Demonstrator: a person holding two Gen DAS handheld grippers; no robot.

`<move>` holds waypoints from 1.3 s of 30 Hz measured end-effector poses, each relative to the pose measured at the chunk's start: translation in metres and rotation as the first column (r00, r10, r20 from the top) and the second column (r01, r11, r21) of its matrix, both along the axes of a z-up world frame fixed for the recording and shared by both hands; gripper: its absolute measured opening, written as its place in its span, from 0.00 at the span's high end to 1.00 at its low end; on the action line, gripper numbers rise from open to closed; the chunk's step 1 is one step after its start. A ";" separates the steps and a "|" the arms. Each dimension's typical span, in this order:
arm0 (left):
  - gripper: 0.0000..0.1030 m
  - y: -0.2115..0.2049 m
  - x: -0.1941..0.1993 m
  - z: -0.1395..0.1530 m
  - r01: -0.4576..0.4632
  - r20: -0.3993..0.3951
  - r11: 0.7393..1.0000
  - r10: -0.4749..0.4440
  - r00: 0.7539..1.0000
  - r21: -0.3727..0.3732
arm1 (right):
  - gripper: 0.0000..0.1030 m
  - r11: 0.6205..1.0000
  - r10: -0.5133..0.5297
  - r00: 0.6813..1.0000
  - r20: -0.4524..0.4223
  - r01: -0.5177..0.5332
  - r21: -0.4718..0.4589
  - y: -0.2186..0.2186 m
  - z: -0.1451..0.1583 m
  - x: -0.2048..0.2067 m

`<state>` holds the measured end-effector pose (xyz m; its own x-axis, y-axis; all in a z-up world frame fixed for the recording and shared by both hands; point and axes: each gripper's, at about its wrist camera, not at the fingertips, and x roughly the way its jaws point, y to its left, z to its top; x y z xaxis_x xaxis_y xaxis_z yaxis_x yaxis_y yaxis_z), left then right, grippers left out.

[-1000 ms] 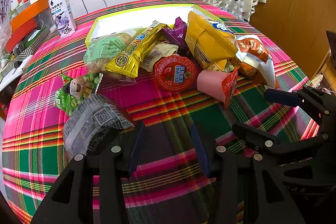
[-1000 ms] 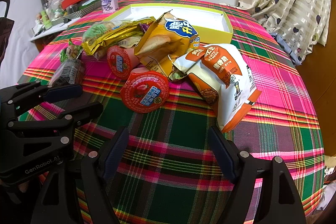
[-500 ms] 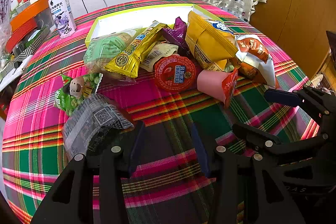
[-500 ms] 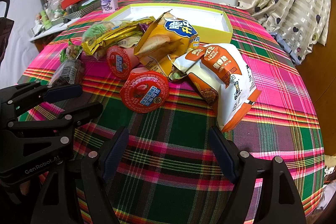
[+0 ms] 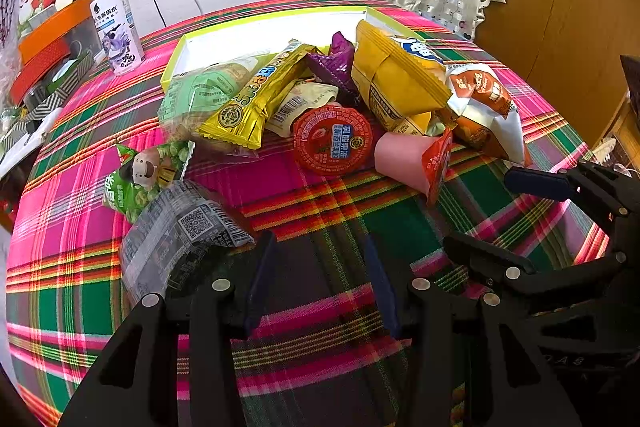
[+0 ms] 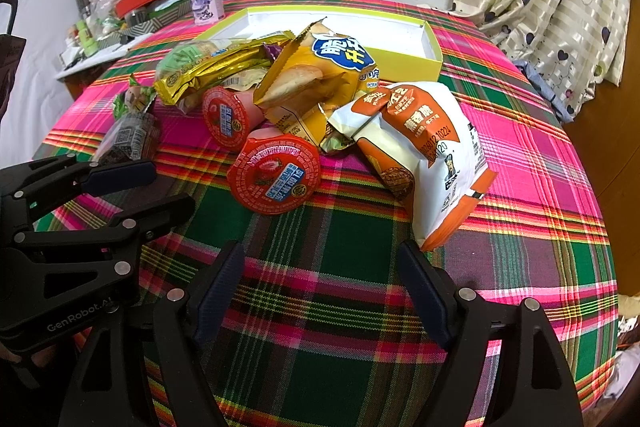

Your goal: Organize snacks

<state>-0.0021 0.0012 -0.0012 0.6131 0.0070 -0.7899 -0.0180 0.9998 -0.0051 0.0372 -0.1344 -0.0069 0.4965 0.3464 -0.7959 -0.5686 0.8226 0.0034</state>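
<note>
The left hand-held gripper (image 5: 320, 267), a black plastic frame of angular struts with triangular cut-outs, carries two dark navy-blue finger pads (image 5: 258, 279) and round silver screw heads at its joints. The right hand-held gripper (image 6: 320, 287) is built alike, black with navy pads and silver screws. Pale grey "GenRobot.AI" lettering marks the left unit's side, seen from the right wrist camera.

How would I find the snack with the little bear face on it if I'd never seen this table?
Start at the yellow-green box on the plaid tablecloth, then follow the snack pile toward the side with the white bottle. At that edge of the pile lies the small green packet, partly overlapped by a grey packet with a QR code. It is the only bright green bag with a cartoon animal face.
</note>
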 end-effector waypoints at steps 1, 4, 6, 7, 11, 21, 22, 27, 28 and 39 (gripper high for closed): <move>0.55 0.000 0.001 0.000 0.001 0.000 1.000 -0.001 1.000 0.000 | 0.23 1.000 0.000 1.000 -0.001 0.000 -0.001 0.000 0.000 0.000; 0.55 -0.002 0.002 0.001 0.004 -0.003 1.000 -0.004 1.000 0.003 | 0.23 1.000 0.004 1.000 -0.002 -0.004 -0.001 0.001 0.000 0.001; 0.55 -0.001 0.002 0.000 0.007 -0.005 1.000 -0.007 1.000 0.003 | 0.23 1.000 0.007 1.000 -0.005 -0.007 -0.003 0.000 0.002 0.000; 0.55 -0.001 0.003 0.001 0.008 -0.007 1.000 -0.008 1.000 0.003 | 0.23 1.000 0.008 1.000 -0.007 -0.008 -0.004 -0.001 0.003 -0.003; 0.55 -0.001 0.002 0.001 0.013 -0.009 1.000 -0.013 1.000 -0.002 | 0.23 1.000 0.013 1.000 -0.010 -0.013 -0.005 -0.001 0.001 -0.002; 0.55 -0.001 -0.003 0.009 0.021 0.008 1.000 -0.021 1.000 -0.001 | 0.23 1.000 0.017 1.000 -0.014 -0.017 0.000 -0.001 0.007 -0.006; 0.55 -0.001 -0.004 0.011 0.022 0.013 1.000 -0.022 1.000 0.000 | 0.23 1.000 0.018 1.000 -0.010 -0.018 0.000 -0.001 0.008 -0.006; 0.55 -0.001 -0.005 0.015 0.027 0.024 1.000 -0.026 0.999 -0.002 | 0.23 1.000 0.024 1.000 0.006 -0.024 0.001 0.001 0.013 -0.007; 0.55 -0.001 -0.005 0.016 0.027 0.026 1.000 -0.027 0.999 -0.002 | 0.23 1.000 0.025 1.000 0.009 -0.025 0.002 0.001 0.014 -0.007; 0.55 0.001 -0.006 0.028 0.033 0.058 0.999 -0.032 0.998 -0.011 | 0.23 0.999 0.041 0.998 0.041 -0.041 0.005 0.002 0.022 -0.011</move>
